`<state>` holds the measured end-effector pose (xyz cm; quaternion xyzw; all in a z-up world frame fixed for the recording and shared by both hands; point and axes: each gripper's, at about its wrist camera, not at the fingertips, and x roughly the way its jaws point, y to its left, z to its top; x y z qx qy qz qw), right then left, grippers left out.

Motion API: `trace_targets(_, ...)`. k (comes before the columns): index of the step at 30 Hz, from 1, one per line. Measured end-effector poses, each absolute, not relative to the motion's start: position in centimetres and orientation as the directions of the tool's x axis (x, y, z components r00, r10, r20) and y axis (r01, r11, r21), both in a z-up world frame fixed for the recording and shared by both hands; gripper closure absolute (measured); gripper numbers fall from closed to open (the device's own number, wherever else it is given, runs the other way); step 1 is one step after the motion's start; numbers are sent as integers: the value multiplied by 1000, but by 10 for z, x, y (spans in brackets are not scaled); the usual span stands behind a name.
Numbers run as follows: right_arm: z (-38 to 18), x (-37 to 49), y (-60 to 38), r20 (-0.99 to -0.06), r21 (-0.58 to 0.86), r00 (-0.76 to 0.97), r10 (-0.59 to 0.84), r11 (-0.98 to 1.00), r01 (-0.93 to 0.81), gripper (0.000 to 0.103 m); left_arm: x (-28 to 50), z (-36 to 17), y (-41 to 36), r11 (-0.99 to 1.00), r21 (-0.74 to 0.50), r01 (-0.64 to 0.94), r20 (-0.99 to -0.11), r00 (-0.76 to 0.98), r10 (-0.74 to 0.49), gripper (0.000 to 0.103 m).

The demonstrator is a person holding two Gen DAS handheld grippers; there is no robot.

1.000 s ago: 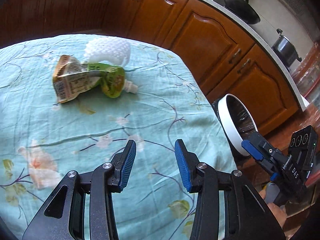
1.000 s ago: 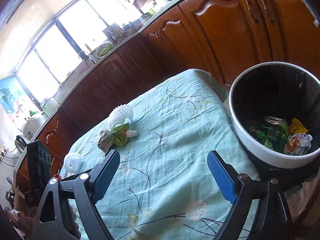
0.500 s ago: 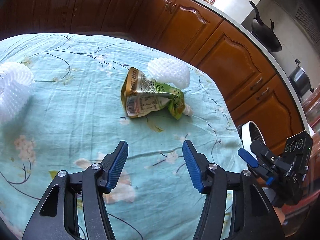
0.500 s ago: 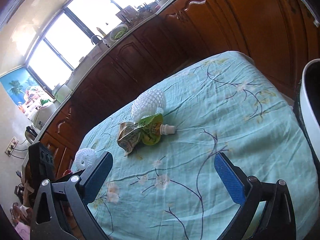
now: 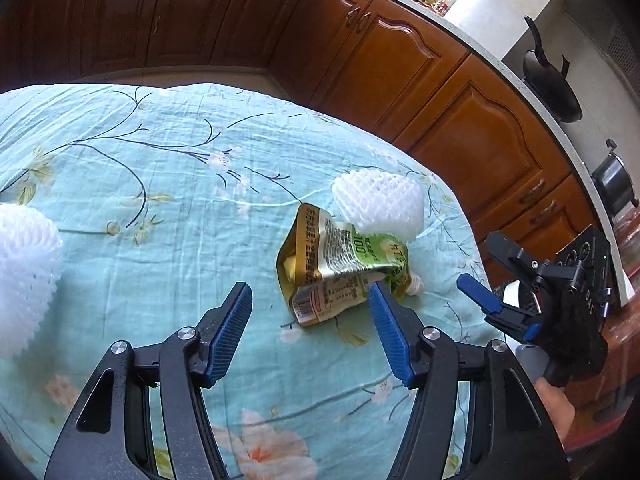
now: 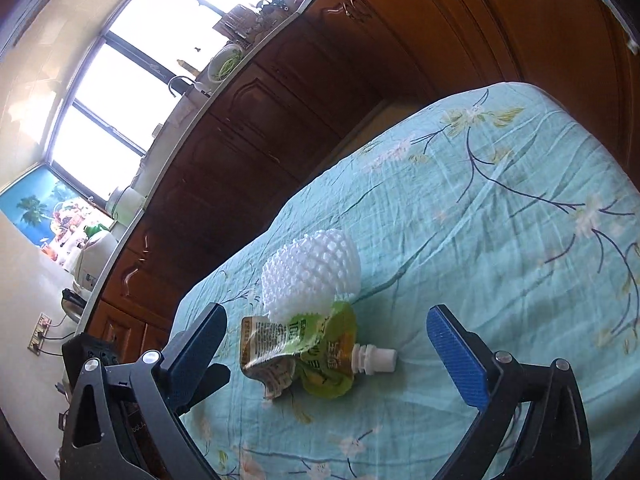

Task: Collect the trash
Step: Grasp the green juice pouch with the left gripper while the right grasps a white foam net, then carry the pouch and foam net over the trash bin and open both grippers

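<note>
A crumpled green and gold drink pouch [image 5: 340, 268] with a white spout lies on the teal flowered tablecloth [image 5: 160, 184]; it also shows in the right wrist view [image 6: 304, 356]. A white foam fruit net [image 5: 380, 202] touches its far side, also seen from the right wrist [image 6: 310, 276]. A second white foam net [image 5: 24, 276] lies at the left edge. My left gripper [image 5: 310, 328] is open and empty, just short of the pouch. My right gripper [image 6: 326, 340] is open and empty, its jaws wide on either side of the pouch; it shows in the left wrist view [image 5: 486, 280].
Brown wooden cabinets [image 5: 420, 76] run behind the table under a counter with a black pan [image 5: 552, 88] and a steel pot [image 5: 614, 184]. A white rim of the bin [image 5: 510, 294] peeks behind the right gripper. A bright window [image 6: 132, 80] is at the far left.
Both grippers have moved closer to the pouch, which now sits larger and nearer the jaws. The bin has slid out of the right wrist view. Both stayed open.
</note>
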<state>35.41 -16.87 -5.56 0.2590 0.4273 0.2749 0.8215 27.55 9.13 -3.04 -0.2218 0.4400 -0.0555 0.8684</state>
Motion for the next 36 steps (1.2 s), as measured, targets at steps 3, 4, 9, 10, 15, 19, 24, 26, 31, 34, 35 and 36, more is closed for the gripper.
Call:
trace_targets(3, -61, 365, -158, -569, 660, 463, 679, 713, -235, 13, 289, -34, 92, 896, -434, -100, -743, 602, -293, 41)
trace_targets(4, -64, 368, -155, -571, 664, 455, 683, 710, -234, 15, 294, -36, 92, 898, -429, -102, -747, 599, -289, 41)
trace_targets(9, -74, 378, -143, -591, 663, 421, 688, 712, -233, 46, 317, -47, 87, 897, -428, -106, -763, 574, -297, 42)
trace_targets(10, -77, 378, -141, -599, 659, 413, 686, 715, -232, 55, 320, -49, 86, 897, -430, -101, -764, 570, -303, 43)
trace_targets(15, -77, 366, -152, -592, 654, 429, 682, 718, -238, 84, 326, -54, 73, 916, -395, -76, -781, 552, -291, 59)
trace_targets(19, -68, 348, -176, -564, 660, 467, 681, 711, -240, 84, 316, -49, 68, 913, -407, -36, -759, 569, -316, 68)
trace_targets(24, -50, 318, -212, -533, 655, 520, 668, 715, -246, 85, 296, -38, 60, 901, -435, -2, -732, 583, -352, 72)
trace_targets(26, -46, 307, -230, -521, 654, 541, 660, 716, -244, 85, 284, -33, 55, 895, -445, 18, -721, 586, -370, 72)
trace_targets(31, -37, 273, -258, -510, 638, 578, 637, 731, -242, 85, 247, -26, 47, 872, -488, 30, -694, 592, -409, 73)
trace_targets(34, -35, 255, -266, -508, 630, 589, 629, 737, -243, 85, 228, -24, 40, 872, -488, 36, -695, 588, -413, 73)
trace_targets(35, -35, 250, -270, -507, 631, 591, 628, 737, -242, 85, 221, -24, 37, 878, -478, 36, -703, 584, -407, 73)
trace_targets(36, -34, 248, -272, -507, 632, 592, 626, 737, -239, 85, 216, -26, 35, 881, -472, 38, -710, 577, -405, 73)
